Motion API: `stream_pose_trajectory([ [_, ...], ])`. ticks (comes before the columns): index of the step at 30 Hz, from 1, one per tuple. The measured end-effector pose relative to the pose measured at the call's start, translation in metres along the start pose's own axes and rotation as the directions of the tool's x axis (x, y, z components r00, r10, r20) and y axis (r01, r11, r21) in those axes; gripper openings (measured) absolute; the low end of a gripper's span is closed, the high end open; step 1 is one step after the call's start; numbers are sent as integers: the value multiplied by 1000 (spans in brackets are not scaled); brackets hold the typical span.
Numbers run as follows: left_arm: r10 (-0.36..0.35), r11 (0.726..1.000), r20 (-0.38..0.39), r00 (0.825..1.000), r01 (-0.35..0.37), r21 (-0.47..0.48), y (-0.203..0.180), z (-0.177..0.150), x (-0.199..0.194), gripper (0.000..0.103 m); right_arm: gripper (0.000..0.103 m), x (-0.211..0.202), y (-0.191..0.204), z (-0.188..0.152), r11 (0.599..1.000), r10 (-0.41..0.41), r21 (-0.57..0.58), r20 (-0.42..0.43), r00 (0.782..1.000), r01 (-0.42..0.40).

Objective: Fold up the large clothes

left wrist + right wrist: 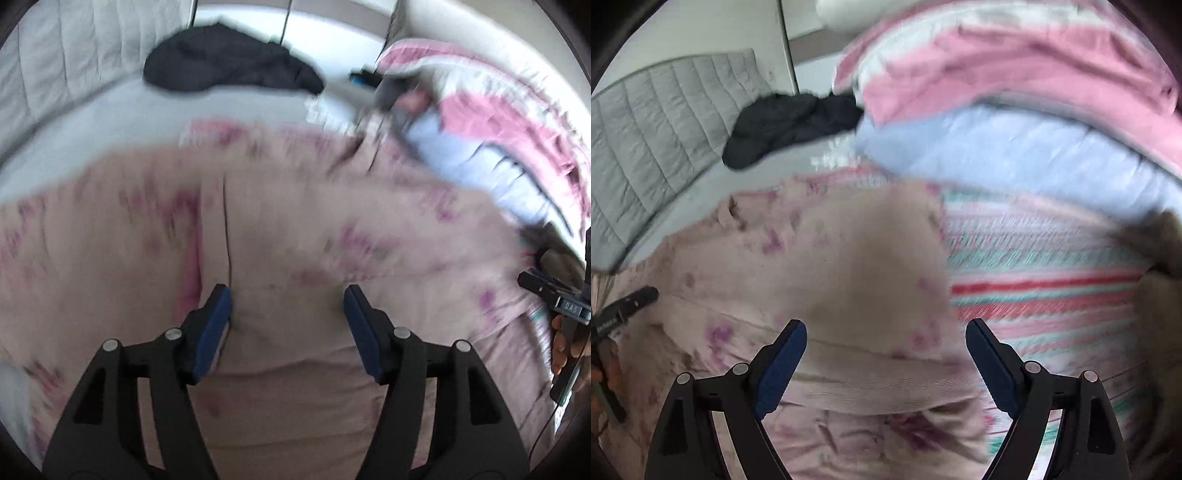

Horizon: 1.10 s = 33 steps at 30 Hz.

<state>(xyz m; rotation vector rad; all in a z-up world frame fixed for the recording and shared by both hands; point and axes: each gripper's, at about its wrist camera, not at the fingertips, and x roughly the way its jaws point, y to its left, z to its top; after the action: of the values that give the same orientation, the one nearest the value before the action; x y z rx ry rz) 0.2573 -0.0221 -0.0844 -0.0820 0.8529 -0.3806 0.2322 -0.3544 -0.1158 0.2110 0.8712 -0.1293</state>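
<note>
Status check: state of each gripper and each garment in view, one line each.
left gripper: open, over the floral garment, holding nothing.
right gripper: open, holding nothing.
floral garment: spread out, partly folded over, creased.
black garment: crumpled heap, unfolded.
pink and blue bedding: piled loosely.
striped cloth: lying flat.

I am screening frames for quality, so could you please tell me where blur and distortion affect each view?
Left wrist view: the floral garment is smeared by motion blur, while the left gripper stays sharp. Right wrist view: the striped cloth streaks, the right gripper is crisp; fisheye bends both edges.
</note>
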Motion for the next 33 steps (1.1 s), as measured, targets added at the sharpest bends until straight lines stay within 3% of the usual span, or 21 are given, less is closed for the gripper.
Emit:
stream_pose_trajectory([
  [2, -19, 1000, 47, 999, 19, -3, 2, -10, -1, 66, 90, 14, -7, -13, 1000, 11, 22, 1, 1000, -11],
  [4, -17, 1000, 18, 1000, 17, -2, 2, -7, -8, 70, 89, 5, -7, -14, 999, 9, 39, 34, 999, -10],
  [6, -21, 1000, -26, 999, 20, -23, 2, -2, -17, 82, 90, -10, -6, -8, 998, 5, 66, 27, 1000, -7],
  [12, 45, 984, -62, 997, -55, -168, 22, -4, -74, 86, 90, -83, 13, 8, 992, 3, 122, 68, 998, -11],
  [18, 199, 957, -11, 980, -197, -214, 54, -14, -149, 91, 96, -130, 41, -3, 976, 66, 204, 63, 996, -77],
  [21, 274, 926, 38, 961, -253, -281, 85, -25, -183, 94, 96, -138, 53, -16, 966, 101, 233, 60, 993, -113],
  [24, 364, 880, 101, 926, -306, -365, 125, -44, -209, 96, 96, -136, 64, -32, 956, 148, 248, 53, 988, -156],
  [26, 446, 840, 156, 881, -352, -413, 154, -61, -221, 96, 96, -132, 70, -46, 965, 150, 213, 37, 988, -155],
  [30, 534, 782, 156, 831, -416, -465, 215, -76, -240, 96, 96, -133, 71, -60, 982, 120, 145, -1, 993, -118],
  [31, 565, 761, 173, 807, -428, -488, 230, -81, -248, 96, 96, -135, 69, -62, 985, 107, 139, 5, 994, -107],
  [32, 581, 747, 181, 793, -432, -506, 243, -86, -255, 96, 96, -139, 67, -63, 985, 93, 143, 18, 996, -94],
  [33, 580, 746, 187, 792, -426, -512, 251, -89, -259, 96, 96, -141, 64, -64, 985, 89, 147, 24, 996, -91],
])
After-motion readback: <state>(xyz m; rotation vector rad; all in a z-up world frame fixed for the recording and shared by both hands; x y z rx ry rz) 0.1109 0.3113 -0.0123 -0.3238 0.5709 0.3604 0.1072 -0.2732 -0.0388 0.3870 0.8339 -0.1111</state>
